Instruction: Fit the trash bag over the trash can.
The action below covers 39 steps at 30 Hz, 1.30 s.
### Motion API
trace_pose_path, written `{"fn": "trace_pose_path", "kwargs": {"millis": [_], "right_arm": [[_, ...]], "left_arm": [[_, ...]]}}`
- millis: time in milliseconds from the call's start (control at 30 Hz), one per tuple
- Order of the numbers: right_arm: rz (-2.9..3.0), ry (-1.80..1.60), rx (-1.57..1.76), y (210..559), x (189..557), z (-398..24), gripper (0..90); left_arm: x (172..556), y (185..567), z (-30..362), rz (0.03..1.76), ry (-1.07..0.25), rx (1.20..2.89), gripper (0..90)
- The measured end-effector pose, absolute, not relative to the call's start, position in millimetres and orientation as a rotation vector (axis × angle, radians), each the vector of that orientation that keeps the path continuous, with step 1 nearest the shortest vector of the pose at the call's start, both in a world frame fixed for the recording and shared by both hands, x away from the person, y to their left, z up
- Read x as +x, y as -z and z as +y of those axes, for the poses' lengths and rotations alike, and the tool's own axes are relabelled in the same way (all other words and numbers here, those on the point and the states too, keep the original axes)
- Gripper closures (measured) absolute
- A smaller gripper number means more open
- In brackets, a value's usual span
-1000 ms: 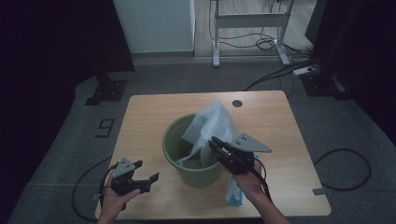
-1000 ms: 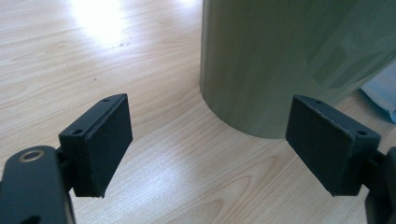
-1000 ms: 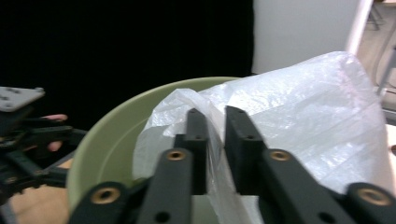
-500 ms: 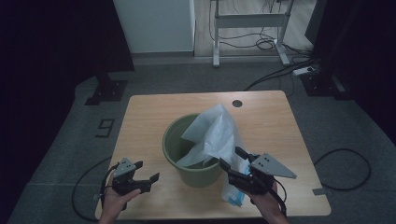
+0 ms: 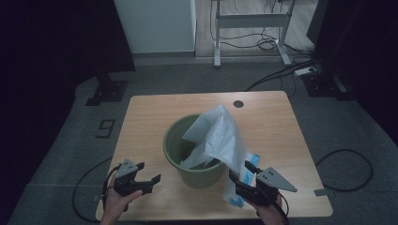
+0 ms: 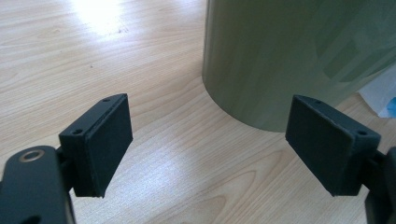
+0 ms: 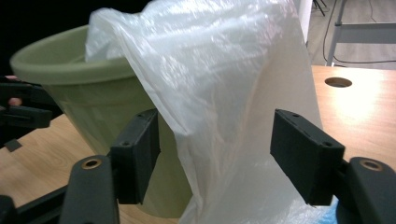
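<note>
The right gripper [image 5: 243,180] sits near the table's near edge, toward its right corner, with its black jaws spread wide. They have just been opening, and in the right gripper view the hanging plastic lies between the two pads [image 7: 140,154] without either pad pressing on it. In the high view this gripper points toward the far-left, at the bin's right side.

The thin, translucent white plastic bag [image 5: 218,136] is draped over the right side of the bin's rim. Its long axis runs from a raised peak above the bin, leaning toward the far edge of the table, down and toward the near edge, where its lower end spills onto the wood just beside the bin's base. A bit of blue shows at that lower end, touching the tabletop close to the right gripper. Part of the bag also hangs inside the bin.

The round olive-green plastic bin [image 5: 193,161] stands upright near the middle of the light wooden table [image 5: 145,122], somewhat closer to the near edge.

The left gripper [image 5: 149,180] is held near the near-left corner, apart from the bin, pointing right toward its wall. In the left gripper view its jaws are spread with nothing but bare wood between them, and the bin's green wall rises just beyond.

A small round hole [image 5: 238,103] lies in the table near the far edge.
</note>
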State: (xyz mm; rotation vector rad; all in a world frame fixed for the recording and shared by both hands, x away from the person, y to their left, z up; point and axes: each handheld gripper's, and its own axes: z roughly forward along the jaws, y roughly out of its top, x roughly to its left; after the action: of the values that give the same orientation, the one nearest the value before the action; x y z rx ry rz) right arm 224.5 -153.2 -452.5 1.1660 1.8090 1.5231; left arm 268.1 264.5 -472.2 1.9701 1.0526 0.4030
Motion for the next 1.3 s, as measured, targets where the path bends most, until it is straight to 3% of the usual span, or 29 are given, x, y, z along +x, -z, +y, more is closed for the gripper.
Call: {"fn": "trace_pose_path", "kwargs": {"millis": [133,167,333,433,733,967,1100,1300], "right_arm": [[1.803,-1.502,1.171,457,225,-152,39.8],[1.797,-1.483,1.179,460,226,-152,51.6],[1.778,-1.426,1.216,467,229,-156,78.7],[1.731,-1.384,1.207,467,229,-161,88.4],[1.615,-1.404,1.146,435,229,-182,89.0],[1.537,-1.499,1.049,383,234,-188,89.0],[1.545,-1.561,0.911,344,235,-171,89.0],[1.664,-1.570,0.829,337,241,-137,88.9]], "left_arm": [[268,473,265,1.054,-0.402,1.970,14.3],[268,473,265,1.056,-0.402,1.970,14.3],[268,472,265,1.053,-0.406,1.968,14.4],[267,470,264,1.047,-0.416,1.964,14.5],[259,450,260,1.019,-0.444,1.906,17.4],[248,426,248,0.952,-0.493,1.883,18.2],[243,415,241,0.920,-0.514,1.877,18.2],[238,406,226,0.872,-0.519,1.894,18.1]]}}
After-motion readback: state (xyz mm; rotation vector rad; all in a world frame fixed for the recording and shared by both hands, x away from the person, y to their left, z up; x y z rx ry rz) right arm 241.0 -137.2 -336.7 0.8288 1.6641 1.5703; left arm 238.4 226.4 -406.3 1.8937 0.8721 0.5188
